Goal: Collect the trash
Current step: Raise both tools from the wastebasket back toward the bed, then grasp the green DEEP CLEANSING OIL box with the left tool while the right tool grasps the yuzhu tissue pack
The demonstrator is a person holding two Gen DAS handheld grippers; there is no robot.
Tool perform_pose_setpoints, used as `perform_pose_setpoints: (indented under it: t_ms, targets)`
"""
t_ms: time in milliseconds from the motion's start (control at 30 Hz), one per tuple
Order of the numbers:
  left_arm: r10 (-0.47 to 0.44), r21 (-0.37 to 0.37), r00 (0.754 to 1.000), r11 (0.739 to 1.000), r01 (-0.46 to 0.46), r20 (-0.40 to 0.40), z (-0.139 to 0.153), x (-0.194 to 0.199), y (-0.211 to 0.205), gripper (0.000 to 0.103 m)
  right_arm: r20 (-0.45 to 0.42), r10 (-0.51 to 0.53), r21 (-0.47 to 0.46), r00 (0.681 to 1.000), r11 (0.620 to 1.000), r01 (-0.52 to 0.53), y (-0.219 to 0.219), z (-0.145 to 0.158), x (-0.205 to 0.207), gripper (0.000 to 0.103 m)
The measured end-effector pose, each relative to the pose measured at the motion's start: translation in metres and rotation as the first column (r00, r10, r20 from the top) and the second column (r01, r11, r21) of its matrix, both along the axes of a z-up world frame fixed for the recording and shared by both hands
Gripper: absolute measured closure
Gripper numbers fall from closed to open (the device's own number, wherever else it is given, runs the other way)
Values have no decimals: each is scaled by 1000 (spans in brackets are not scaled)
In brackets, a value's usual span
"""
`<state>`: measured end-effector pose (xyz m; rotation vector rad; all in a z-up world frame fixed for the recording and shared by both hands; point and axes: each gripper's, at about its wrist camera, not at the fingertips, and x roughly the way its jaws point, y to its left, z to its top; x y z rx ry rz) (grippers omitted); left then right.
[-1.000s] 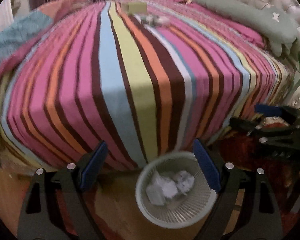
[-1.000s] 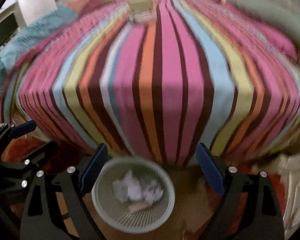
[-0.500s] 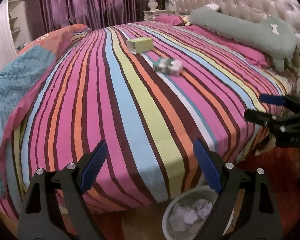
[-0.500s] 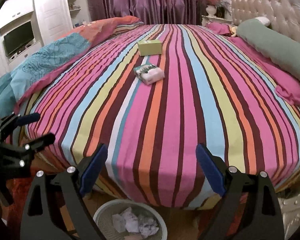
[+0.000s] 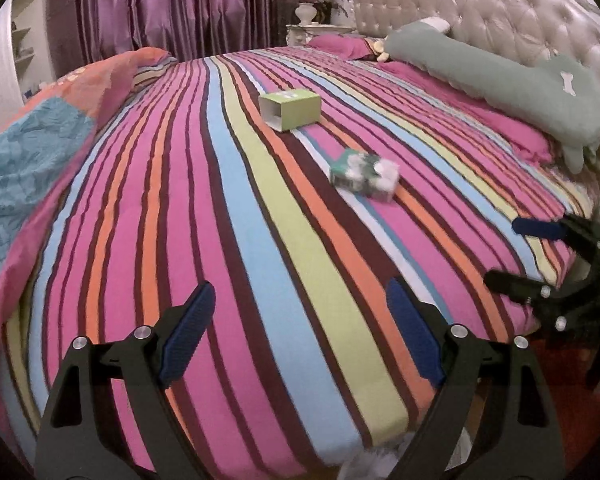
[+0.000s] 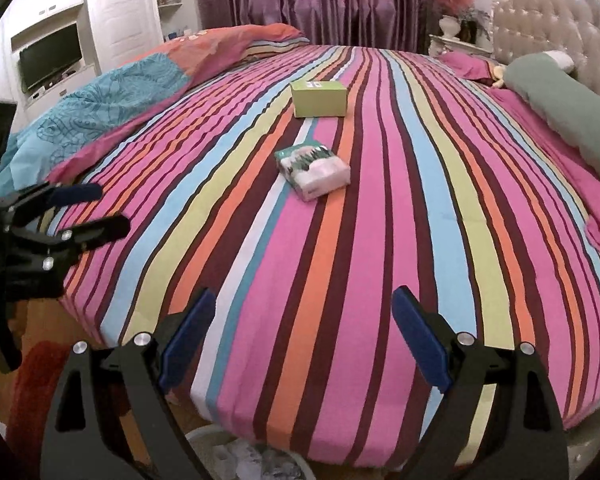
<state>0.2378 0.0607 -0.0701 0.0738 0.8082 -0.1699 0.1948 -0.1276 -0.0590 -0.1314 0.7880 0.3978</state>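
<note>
Both views have risen since a second ago: then the bin filled the lower centre, now only its rim with crumpled paper shows at the bottom edge of the right view, and the bed fills both frames. A striped sheet covers the bed. A green pillow lies at the upper right by the headboard, a blue quilt at the upper left. Above centre lies a green box; just below it, apart, a tissue pack. Left gripper jaws stand wide open, empty. Right gripper jaws likewise gape, holding nothing.
</note>
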Motion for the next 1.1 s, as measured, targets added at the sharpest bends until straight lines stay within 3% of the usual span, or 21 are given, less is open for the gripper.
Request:
perform_pose_setpoints:
  t_ms: [167,600,967,1100]
  targets:
    - [9,-11,1000,1000,-9,5,2,38,3,18,-10,18,-12,1000,1000,-18,5,-3,22,17]
    - [-80,62,995,995,77,54,6,136,-7,18,-60,81,-45,995,995,-84,18,-15,83,18]
    - [-134,40,990,990,132,51,2,208,-12,18,-55,124,-46,991,991,-127,27,-14,113,18]
    - [-180,84,983,981,177,33,-4,231,-20,18,-50,143,-69,988,987,-147,31,-17,121,18]
